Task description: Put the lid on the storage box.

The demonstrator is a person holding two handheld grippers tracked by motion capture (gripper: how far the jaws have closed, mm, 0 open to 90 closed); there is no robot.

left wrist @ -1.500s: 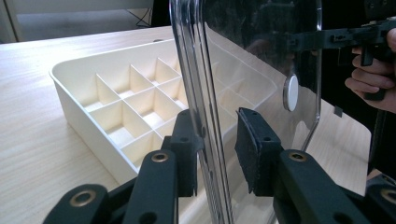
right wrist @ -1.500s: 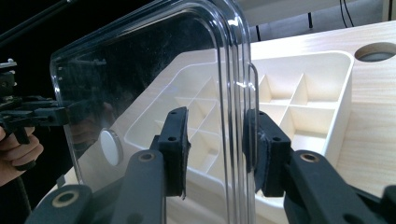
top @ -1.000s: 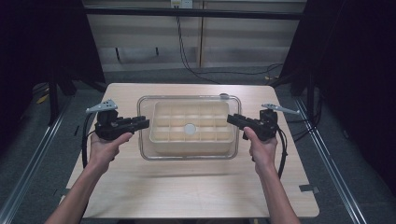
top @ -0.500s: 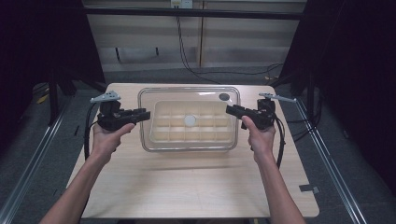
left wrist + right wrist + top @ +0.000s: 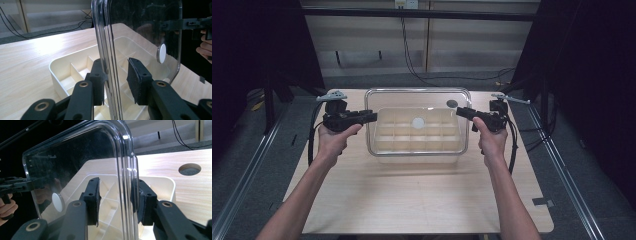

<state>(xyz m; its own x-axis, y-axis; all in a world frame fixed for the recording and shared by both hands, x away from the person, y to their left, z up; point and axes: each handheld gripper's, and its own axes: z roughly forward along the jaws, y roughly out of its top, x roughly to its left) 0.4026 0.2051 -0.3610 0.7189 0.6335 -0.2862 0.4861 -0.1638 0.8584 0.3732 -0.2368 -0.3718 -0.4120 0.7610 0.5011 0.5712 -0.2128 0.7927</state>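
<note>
Work in hand: I am lifting the clear, rounded-corner plastic lid (image 5: 418, 97) off the cream plastic compartment tray (image 5: 417, 137), one claw at each short end.
Where the lid is: raised above the tray and tilted, its far edge higher. It is clear of the tray, which rests on the pale wooden table (image 5: 412, 195).
My left gripper (image 5: 371, 117): clenched on the lid's left rim. In the left gripper view the rim stands on edge between my two black jaws, one pad (image 5: 99, 80) against it and the other jaw a little off the clear sheet.
My right gripper (image 5: 460, 112): grasping the lid's right rim. In the right gripper view the thick rim sits against the right-hand jaw, and the left pad (image 5: 93, 195) is nearer the flat pane.
Lid marking: a small white round sticker (image 5: 162, 53) on the pane.
How it will handle: I judge it light and stiff but glossy, so it may slide in the pads if I tip it further. It could twist if my hands drift apart in height.
Where to hold: the moulded rim at the middle of each short end, not the smooth pane.
Risk: a loose pad letting one end drop onto the tray's dividers.
</note>
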